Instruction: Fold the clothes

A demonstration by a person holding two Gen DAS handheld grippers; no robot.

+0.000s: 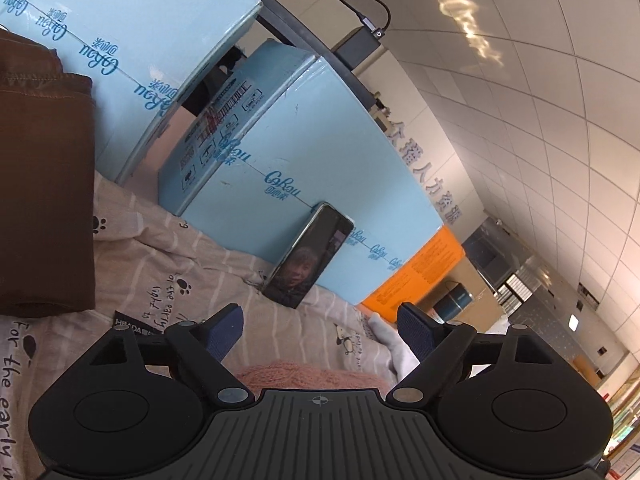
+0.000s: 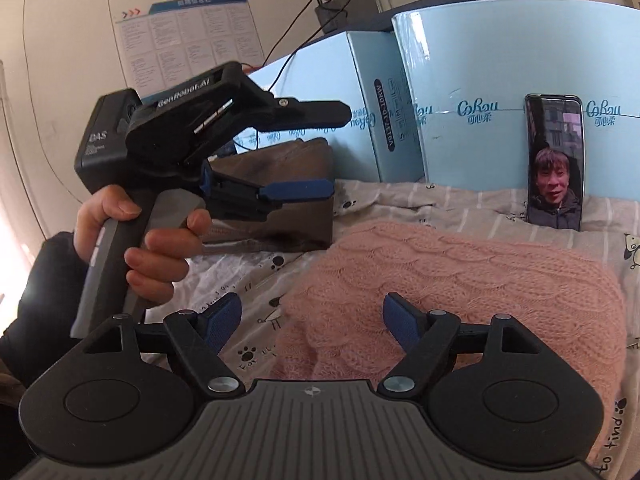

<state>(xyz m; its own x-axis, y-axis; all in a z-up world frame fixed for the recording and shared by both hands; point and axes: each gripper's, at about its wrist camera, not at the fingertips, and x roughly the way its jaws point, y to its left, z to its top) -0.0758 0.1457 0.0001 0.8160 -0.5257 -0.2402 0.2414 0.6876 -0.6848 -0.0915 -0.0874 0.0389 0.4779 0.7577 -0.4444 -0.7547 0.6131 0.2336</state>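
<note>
A folded pink cable-knit sweater (image 2: pixel 460 292) lies on the striped bed sheet (image 2: pixel 440 204); only its edge (image 1: pixel 304 376) shows in the left wrist view. My right gripper (image 2: pixel 312 322) hovers over the sweater's near left part, open, nothing between its blue pads. My left gripper (image 1: pixel 320 332) is open above the sheet with empty jaws. It also appears in the right wrist view (image 2: pixel 340 152), held by a hand (image 2: pixel 160 248) at the left, jaws apart one above the other. Folded brown clothes (image 2: pixel 280 184) are stacked at the back left, also in the left wrist view (image 1: pixel 44 184).
Light blue cartons (image 2: pixel 500 80) stand along the far edge of the bed. A phone (image 2: pixel 556 164) with a lit screen leans against one, also in the left wrist view (image 1: pixel 308 256). An orange box (image 1: pixel 416 276) sits beyond the cartons. Cables (image 2: pixel 320 8) hang over them.
</note>
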